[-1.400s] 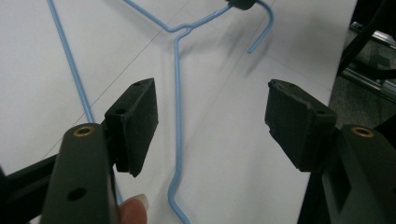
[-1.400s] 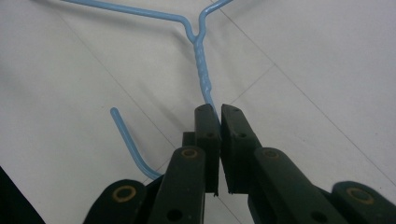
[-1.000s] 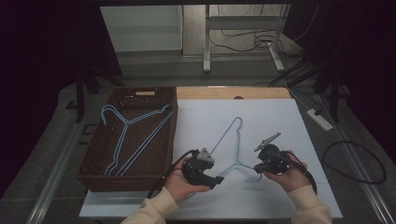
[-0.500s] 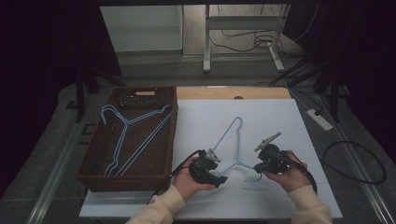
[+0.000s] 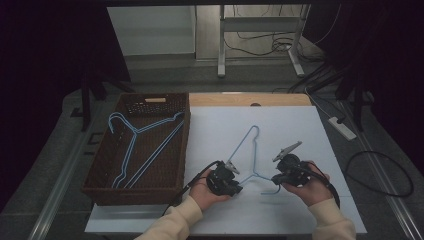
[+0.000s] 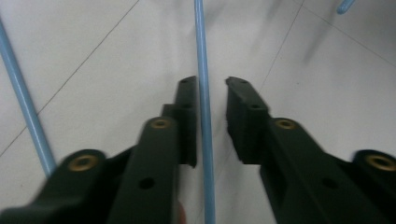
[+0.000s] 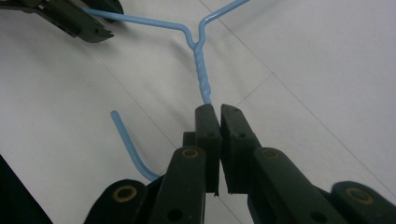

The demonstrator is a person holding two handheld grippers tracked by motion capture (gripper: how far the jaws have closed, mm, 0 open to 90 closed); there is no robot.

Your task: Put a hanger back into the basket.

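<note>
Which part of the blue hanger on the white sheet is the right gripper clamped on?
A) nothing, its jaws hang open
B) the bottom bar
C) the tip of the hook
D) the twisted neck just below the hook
D: the right gripper is shut on the hanger, just where its twisted neck ends.

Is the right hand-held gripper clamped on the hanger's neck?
Yes: the right hand-held gripper has its jaws pressed together on the twisted neck of the blue hanger.
</note>
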